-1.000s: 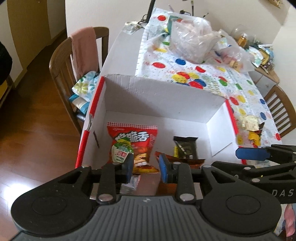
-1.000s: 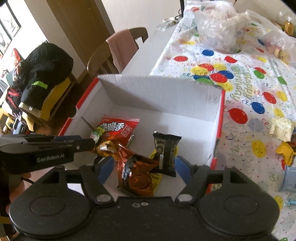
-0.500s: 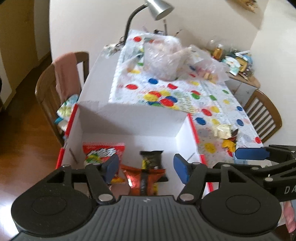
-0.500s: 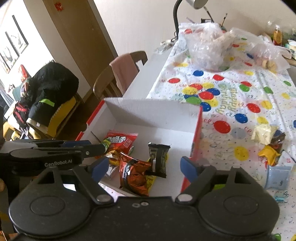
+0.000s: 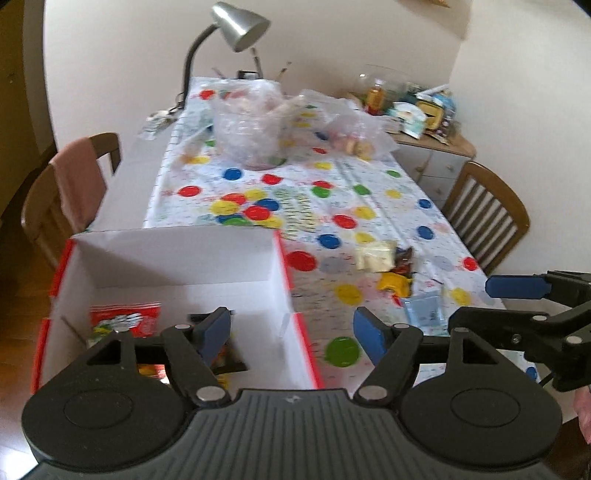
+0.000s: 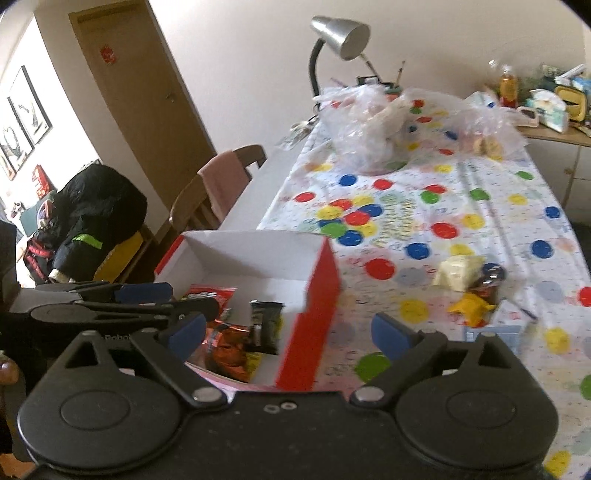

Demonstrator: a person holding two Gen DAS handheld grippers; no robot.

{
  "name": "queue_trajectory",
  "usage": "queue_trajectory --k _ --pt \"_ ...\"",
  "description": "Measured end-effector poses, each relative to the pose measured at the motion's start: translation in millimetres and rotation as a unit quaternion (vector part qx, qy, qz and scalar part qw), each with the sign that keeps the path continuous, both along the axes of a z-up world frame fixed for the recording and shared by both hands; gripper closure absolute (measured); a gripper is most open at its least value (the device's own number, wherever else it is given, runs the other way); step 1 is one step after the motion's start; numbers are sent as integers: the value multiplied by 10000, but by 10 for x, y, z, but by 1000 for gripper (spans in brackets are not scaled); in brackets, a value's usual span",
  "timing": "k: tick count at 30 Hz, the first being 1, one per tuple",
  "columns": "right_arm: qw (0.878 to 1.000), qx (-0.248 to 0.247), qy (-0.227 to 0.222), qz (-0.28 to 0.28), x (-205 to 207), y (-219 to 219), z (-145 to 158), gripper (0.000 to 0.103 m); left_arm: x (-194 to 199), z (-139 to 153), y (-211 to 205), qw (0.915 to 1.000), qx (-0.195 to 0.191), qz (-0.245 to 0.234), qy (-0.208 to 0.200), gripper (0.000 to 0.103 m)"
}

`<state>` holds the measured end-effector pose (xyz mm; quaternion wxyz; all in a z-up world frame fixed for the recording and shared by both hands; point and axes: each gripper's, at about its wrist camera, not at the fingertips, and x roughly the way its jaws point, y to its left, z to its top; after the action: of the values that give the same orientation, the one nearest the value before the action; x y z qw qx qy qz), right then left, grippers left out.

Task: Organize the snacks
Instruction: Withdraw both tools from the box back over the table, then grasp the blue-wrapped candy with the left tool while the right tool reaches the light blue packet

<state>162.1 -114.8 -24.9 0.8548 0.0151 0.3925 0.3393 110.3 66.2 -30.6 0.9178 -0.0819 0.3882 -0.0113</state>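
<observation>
Both grippers' jaws wider than before, opening, empty-handed

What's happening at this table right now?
A person holds a gripper in each hand while sorting snacks into a white box with red edges. The left gripper and right gripper are both empty, jaws opening. A red bag and dark packets lie in the box. A few loose snacks wait on the dotted tablecloth.

Home dining room: polka-dot tablecloth [image 5: 369, 206], wooden chairs [image 5: 487, 214], desk lamp [image 6: 340, 33], framed pictures [image 6: 22, 107], door [image 6: 140, 85].
</observation>
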Motion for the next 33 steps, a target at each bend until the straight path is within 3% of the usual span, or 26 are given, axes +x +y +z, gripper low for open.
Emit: queue_trajectory --k 6,15,22,33 --pt "9997 -8 -66 -222 56 -522 -12 0 105 -48 -374 9999 -49 -155 -20 23" --pt "9984 -225 119 -506 194 -1220 -249 0 317 -366 -1007 9978 -225 -525 326 21" --pt "9978 -566 131 -335 390 -1634 -415 0 484 -605 -1517 9947 -187 -874 501 21" --pt "9953 -603 518 -556 840 -2203 -765 0 800 -1026 -2080 9849 89 -1597 657 22"
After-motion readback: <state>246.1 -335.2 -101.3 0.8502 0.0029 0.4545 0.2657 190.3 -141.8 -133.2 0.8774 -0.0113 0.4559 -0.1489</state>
